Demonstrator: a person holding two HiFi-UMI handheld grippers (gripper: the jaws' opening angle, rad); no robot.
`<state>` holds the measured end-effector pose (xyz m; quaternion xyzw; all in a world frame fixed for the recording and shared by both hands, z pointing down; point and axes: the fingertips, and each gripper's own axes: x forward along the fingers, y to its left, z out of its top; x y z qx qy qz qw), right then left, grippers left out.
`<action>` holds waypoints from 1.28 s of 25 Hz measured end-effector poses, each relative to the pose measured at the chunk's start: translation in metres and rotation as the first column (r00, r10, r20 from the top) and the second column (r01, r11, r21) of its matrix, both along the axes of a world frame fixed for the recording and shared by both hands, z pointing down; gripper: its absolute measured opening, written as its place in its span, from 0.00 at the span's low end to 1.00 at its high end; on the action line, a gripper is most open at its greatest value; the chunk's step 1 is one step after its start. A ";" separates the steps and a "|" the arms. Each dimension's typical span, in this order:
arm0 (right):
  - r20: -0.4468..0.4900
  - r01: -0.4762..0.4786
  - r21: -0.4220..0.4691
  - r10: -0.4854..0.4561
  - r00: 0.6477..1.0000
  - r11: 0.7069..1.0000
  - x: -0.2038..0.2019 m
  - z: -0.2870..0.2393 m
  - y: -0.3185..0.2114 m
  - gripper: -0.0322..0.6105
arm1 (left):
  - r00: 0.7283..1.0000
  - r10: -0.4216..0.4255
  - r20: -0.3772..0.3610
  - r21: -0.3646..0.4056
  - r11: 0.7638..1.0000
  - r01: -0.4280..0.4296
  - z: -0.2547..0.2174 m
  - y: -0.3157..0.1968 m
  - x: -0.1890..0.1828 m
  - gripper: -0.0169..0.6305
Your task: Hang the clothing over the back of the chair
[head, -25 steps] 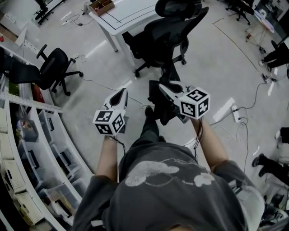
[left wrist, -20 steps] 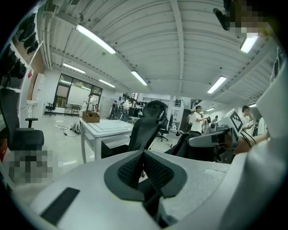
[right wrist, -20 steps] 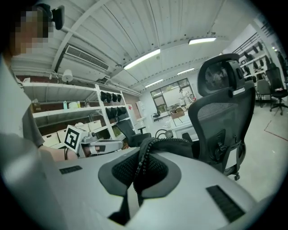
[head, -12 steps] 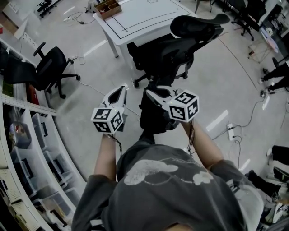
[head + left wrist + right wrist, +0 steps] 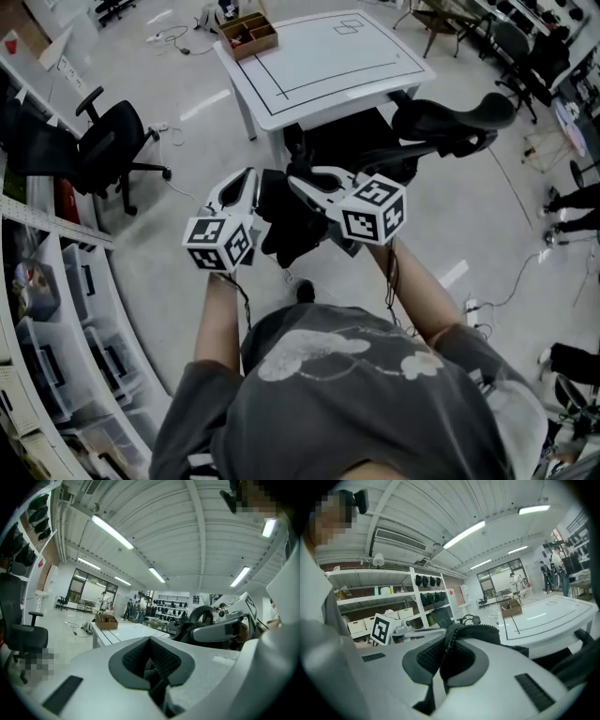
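The right gripper is clenched on a black zip-edged fabric garment, a fold of which bulges up between its pads. The garment hangs in the air between the two grippers, in front of the person. The left gripper sits just beside the cloth, its jaws pressed together. Past them, a black mesh office chair stands against the white rectangular desk, which carries a small open cardboard box.

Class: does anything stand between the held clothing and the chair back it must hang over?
Nothing visible does. The clothing, clamped in the right gripper, hangs just before the chair; the white table stands beyond the chair.
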<state>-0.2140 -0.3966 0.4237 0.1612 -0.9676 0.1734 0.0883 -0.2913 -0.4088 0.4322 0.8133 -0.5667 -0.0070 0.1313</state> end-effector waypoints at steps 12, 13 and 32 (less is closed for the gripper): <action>0.027 -0.079 0.105 0.077 0.997 0.991 -0.018 -0.077 -0.133 0.05 | 0.999 0.013 0.042 0.072 0.997 -0.016 -0.041 -0.094 -0.026 0.03; 0.024 -0.086 0.114 0.084 0.996 0.990 -0.017 -0.082 -0.140 0.05 | 0.999 0.018 0.043 0.077 0.997 -0.021 -0.046 -0.100 -0.023 0.03; 0.137 -0.180 0.114 0.165 0.977 0.977 0.056 -0.168 -0.233 0.05 | 0.994 -0.060 0.089 0.184 0.982 0.042 -0.111 -0.184 0.062 0.03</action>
